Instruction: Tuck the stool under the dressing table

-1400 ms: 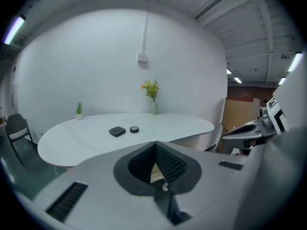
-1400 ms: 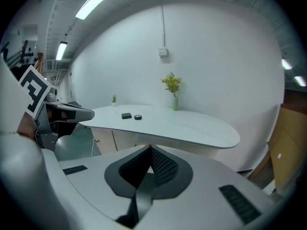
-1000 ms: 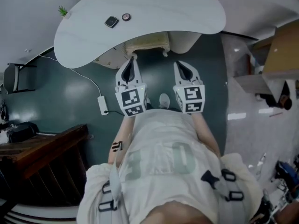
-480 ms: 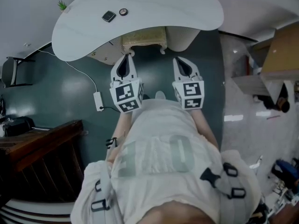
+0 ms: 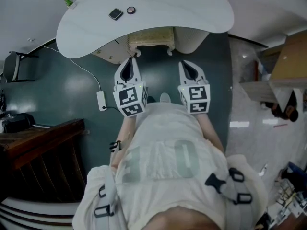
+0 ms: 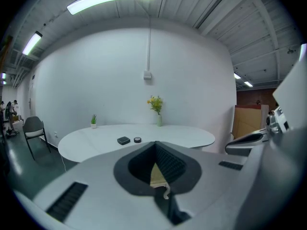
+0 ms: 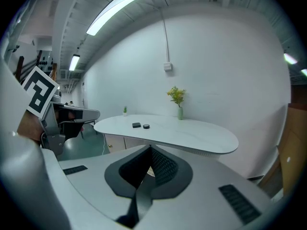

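Both grippers were held out in front of the person, pointing toward the table (image 5: 187, 11). Left gripper (image 5: 132, 58): jaws closed together, nothing pinched between them. Right gripper (image 5: 184, 63): jaws likewise closed, empty.

The stool (image 5: 149, 35), cream-topped, stood on the dark green floor (image 5: 72, 87) at the near edge of the white curved table top. Its far part lay under the top; its near edge and two front legs showed in the head view. The left gripper's tip was right at the stool's front left corner; contact could not be confirmed. The right gripper's tip was near the front right leg but apart from it.

On the table top: a small dark square item (image 5: 115, 14), a small round item (image 5: 130, 10) just beside it, and a little potted plant (image 5: 69, 2) at the far left end. A vase of yellow flowers (image 6: 156, 108) stood at the back edge. A white power strip (image 5: 101, 100) lay on the floor to the left.
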Action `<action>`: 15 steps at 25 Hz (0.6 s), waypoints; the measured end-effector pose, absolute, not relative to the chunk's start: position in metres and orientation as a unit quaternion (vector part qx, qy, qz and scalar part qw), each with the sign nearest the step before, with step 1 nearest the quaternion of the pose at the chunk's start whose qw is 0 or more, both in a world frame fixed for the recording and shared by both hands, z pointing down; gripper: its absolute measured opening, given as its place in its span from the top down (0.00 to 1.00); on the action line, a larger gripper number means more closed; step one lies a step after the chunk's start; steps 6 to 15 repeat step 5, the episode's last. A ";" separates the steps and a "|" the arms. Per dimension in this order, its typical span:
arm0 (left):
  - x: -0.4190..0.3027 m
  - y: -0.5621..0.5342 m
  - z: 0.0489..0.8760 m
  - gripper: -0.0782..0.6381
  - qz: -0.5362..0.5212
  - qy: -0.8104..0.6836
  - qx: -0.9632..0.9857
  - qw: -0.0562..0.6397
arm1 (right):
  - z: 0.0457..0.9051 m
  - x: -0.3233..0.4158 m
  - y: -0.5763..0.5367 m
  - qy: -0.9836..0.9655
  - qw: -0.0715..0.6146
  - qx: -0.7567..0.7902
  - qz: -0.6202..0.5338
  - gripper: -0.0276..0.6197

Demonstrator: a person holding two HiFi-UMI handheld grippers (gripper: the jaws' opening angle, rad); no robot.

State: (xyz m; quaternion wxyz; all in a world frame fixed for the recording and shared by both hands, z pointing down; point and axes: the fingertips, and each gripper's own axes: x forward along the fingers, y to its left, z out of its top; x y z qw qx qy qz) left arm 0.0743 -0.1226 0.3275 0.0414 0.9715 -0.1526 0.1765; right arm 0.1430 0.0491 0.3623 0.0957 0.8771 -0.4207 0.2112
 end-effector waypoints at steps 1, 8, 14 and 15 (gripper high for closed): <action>0.075 -0.121 0.328 0.89 0.177 -0.151 0.972 0.041 | 0.363 0.143 0.049 -0.422 0.096 0.876 0.213 0.95; 0.078 -0.118 0.333 0.89 0.183 -0.146 0.971 0.045 | 0.367 0.144 0.046 -0.424 0.095 0.874 0.215 0.95; 0.078 -0.118 0.333 0.89 0.183 -0.146 0.971 0.045 | 0.367 0.144 0.046 -0.424 0.095 0.874 0.215 0.95; 0.078 -0.118 0.333 0.89 0.183 -0.146 0.971 0.045 | 0.367 0.144 0.046 -0.424 0.095 0.874 0.215 0.95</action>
